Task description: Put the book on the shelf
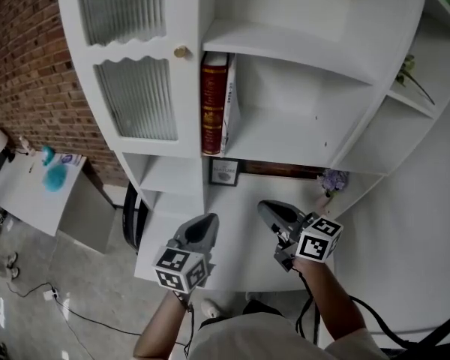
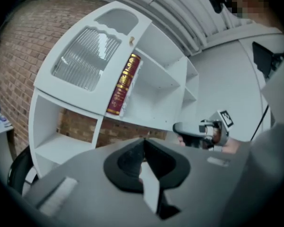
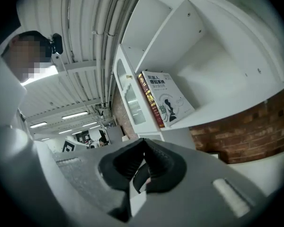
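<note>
Jaws on both of your grippers are clenched tight, pad against pad, with nothing caught between them. Your left gripper (image 1: 205,223) and your right gripper (image 1: 268,208) hang side by side, a little apart, over the near part of a white ledge (image 1: 232,265). Both point toward the shelf (image 1: 285,137) on the far side and touch nothing.

The white book (image 1: 230,103) is already on that shelf, in the open compartment just right of the ribbed glass door (image 1: 135,96). It stands at the left end of the compartment and leans against a red book (image 1: 214,103), which stands upright next to the compartment's left wall. From your right gripper view the white cover faces you and shows a dark figure. The rest of that compartment, to the right of the two books, is bare white board.

A small picture frame (image 1: 225,172) stands at the far edge of the ledge, directly below the books. A sprig of purple flowers (image 1: 332,180) sits to the right of it, beyond your right gripper. A brick wall (image 1: 30,51) runs along the left, with a low white table (image 1: 22,193) in front of it.
</note>
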{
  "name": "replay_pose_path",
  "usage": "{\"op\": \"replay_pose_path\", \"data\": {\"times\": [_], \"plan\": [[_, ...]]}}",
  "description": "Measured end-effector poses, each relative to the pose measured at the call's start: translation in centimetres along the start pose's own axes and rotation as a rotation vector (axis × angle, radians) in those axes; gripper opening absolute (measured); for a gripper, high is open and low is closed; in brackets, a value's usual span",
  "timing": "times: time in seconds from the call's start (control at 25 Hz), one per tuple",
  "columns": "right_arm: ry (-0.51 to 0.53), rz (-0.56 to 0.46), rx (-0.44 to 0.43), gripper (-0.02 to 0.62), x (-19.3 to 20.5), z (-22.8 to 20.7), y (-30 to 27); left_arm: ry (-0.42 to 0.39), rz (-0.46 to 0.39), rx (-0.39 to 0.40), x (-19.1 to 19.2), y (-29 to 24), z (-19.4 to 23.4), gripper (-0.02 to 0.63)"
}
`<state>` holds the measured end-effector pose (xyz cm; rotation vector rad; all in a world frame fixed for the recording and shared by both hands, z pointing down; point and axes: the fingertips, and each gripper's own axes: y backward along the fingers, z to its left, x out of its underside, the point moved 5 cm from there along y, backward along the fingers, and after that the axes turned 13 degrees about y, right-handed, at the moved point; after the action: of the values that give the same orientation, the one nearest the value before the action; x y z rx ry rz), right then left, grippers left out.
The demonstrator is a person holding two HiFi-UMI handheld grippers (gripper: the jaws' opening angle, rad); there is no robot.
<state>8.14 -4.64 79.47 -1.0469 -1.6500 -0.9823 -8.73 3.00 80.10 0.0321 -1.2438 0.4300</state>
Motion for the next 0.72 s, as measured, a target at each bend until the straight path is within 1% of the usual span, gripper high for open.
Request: {"op": "replay_pose_path", "data": {"times": [0.08,0.16,0.32,0.48,0.56,0.72], "plan": [[0.012,0.027,0.026,0.003,1.0,0.6,0.8,0.009,0.031,0.014,1.1,0.2,-0.6,0.009],[0.030,0.054,0.047,0.003,1.7,1.1,1.6,0.011,0.048,0.011,1.8,0.5,-1.2,0.009],[0.090,0.111,0.080,0.003,2.6,2.4,3.4,0.010,0.063,-0.029,2.7,1.5,-2.3,0.009],[0.094,0.122,0.104,0.003,3.5,3.5,6.1,0.046,0.091,-0.054,4.7,3.0,-3.6,0.009],[0.097,0.125,0.115,0.003,4.1,4.1,7.8,0.058,0.091,-0.058,5.8,3.9,-4.8,0.009],[0.148,0.157,0.133,0.003,5.5,5.4,10.9,0.058,0.078,-0.066,7.6,5.4,-7.0,0.009]]}}
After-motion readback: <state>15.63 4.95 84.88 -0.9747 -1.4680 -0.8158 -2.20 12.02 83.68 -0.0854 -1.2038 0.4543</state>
